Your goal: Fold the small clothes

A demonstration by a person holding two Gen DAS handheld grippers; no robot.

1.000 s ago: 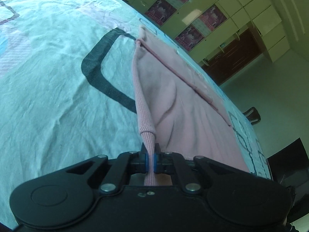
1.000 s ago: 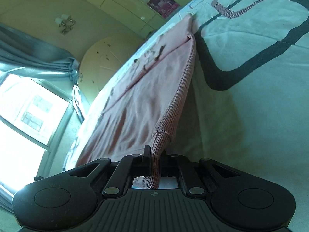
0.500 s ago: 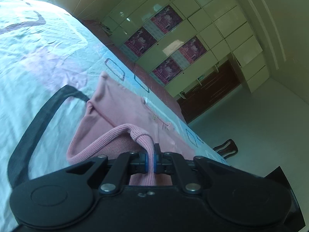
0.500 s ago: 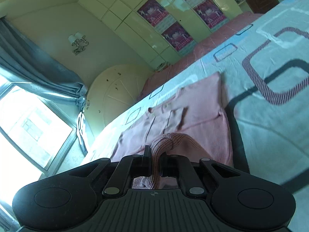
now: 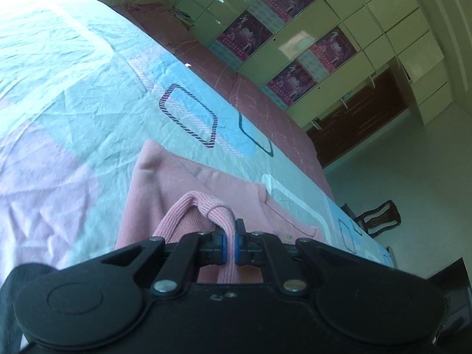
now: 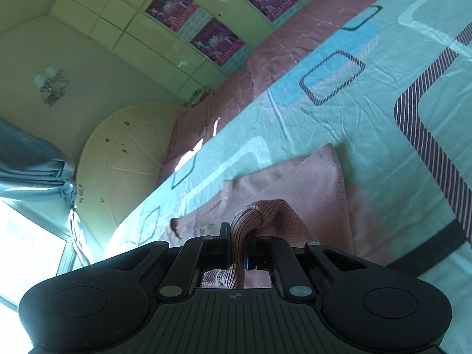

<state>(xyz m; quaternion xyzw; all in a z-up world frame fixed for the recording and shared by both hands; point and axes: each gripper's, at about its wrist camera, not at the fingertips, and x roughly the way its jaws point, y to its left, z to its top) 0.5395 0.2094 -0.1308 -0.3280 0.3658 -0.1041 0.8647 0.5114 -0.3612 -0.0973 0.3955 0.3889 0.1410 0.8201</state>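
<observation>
Now the pink knitted garment lies doubled on the bed's pale patterned sheet, where a second ago it was stretched out long. Both tongs have carried its ribbed hem across the bed toward the far shoulder edge, so the lower half arches over the upper. The left tongs are clamped shut on one corner of that hem, the right tongs likewise on the other. The fold looks nearly made; what probably remains is lowering the hem level with the far edge and letting go.
</observation>
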